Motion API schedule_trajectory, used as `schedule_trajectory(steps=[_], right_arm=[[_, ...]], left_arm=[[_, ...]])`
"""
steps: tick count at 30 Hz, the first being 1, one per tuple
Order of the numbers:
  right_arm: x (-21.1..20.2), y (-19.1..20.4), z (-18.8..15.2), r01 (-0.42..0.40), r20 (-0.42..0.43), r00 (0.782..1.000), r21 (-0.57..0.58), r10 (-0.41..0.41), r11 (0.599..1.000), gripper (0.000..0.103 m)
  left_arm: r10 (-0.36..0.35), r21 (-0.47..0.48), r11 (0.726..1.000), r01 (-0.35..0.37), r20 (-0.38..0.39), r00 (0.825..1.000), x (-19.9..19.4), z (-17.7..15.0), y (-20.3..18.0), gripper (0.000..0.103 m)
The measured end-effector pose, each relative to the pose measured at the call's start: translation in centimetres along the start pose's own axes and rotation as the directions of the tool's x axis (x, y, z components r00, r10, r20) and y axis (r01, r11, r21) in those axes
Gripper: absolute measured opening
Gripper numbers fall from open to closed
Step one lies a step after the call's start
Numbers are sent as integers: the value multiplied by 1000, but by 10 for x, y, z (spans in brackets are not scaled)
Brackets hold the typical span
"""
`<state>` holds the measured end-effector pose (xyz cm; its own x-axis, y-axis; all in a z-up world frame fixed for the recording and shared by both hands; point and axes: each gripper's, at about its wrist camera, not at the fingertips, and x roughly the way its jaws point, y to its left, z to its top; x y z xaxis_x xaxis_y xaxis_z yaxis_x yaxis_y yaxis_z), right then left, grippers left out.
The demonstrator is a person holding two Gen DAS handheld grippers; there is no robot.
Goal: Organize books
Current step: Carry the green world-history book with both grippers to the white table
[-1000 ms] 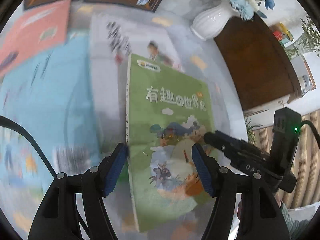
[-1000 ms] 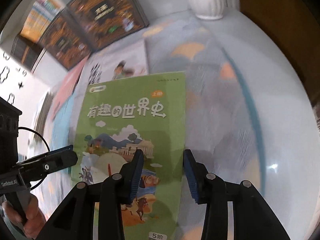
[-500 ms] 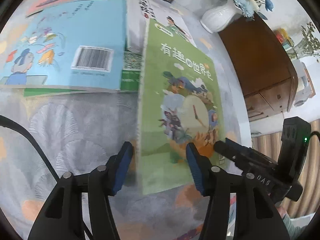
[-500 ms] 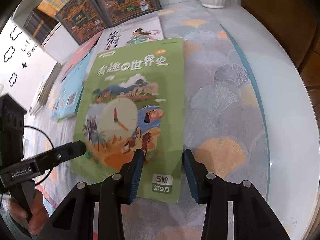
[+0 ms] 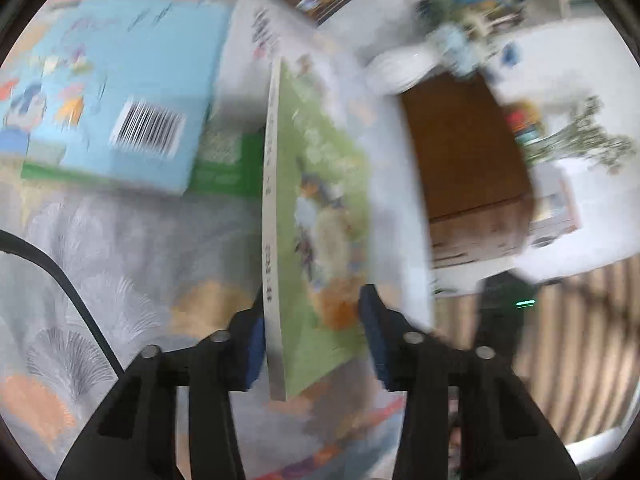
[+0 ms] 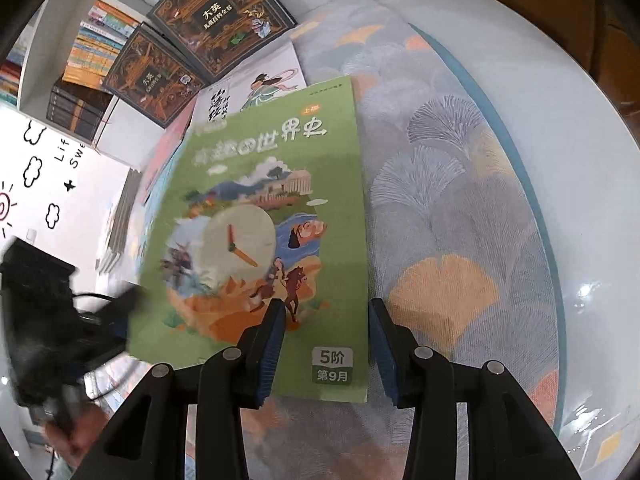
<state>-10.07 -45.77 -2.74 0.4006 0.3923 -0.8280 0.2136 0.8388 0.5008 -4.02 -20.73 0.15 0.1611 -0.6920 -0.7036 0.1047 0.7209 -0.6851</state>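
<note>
Left wrist view, blurred: your left gripper (image 5: 312, 332) has its jaws closing around the near corner of the green book (image 5: 320, 216), which stands tilted on edge with its pale spine (image 5: 269, 240) just inside the left finger and its cover facing the right finger. The left pad looks to be touching the spine side; whether the right pad presses the cover yet you cannot tell from the blur. Beyond the fingertips, to the left, the blue book (image 5: 120, 92) lies flat on another green one. Right wrist view: your right gripper (image 6: 326, 344) straddles the lower right corner of the same green book (image 6: 272, 240), one finger over the cover and one just past the outer edge, jaws part-way closed and steady; it seems to hold that corner, though pad contact is hidden. This is a thin, light paperback with a glossy cover, so expect it to bend and slide; take hold near the spine, where it is stiffest, and keep both grips at the near edge so the pages do not fan open.
</note>
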Motion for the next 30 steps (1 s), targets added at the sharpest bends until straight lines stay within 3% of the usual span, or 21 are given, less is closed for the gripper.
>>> schedule_trajectory(steps=[2,5,7,9,11,16,21,23,26,27,30], right_arm=[[-1,3,-1,15,3,1000,-13,-15,1000,42],[1,8,1,29,-3,1000,-27,-29,999,42],[0,4,4,11,-27,1000,11,-10,1000,45],[-4,-5,7,-32,-59,998,53,35,998,50],[-8,-14,7,-92,-82,992,103,101,990,57],[-10,-46,-3,-290,-71,944,284,322,914,65],[10,-64,0,-454,-5,865,419,502,786,65],[11,-61,3,-482,25,853,418,521,770,48],[7,-50,14,-475,51,869,368,492,799,31],[2,-42,17,-450,52,887,325,459,832,30],[-8,-16,23,-320,31,947,173,319,931,29]], left_arm=[[20,-36,999,-20,-1,1000,8,-3,8,31],[-6,-82,997,6,0,1000,14,-3,10,28],[-100,-146,985,95,-28,995,16,-1,13,28],[-216,-229,952,205,-27,976,13,0,16,28],[-269,-260,931,255,-20,963,9,6,11,28],[-370,-336,879,337,-37,928,12,14,4,28],[-407,-366,859,358,-65,911,8,9,6,28],[-400,-367,863,346,-79,913,9,10,7,28],[-338,-342,895,288,-96,936,9,10,6,28],[-278,-303,923,236,-104,955,7,10,4,28],[-88,-154,986,68,-128,988,7,8,-8,29]])
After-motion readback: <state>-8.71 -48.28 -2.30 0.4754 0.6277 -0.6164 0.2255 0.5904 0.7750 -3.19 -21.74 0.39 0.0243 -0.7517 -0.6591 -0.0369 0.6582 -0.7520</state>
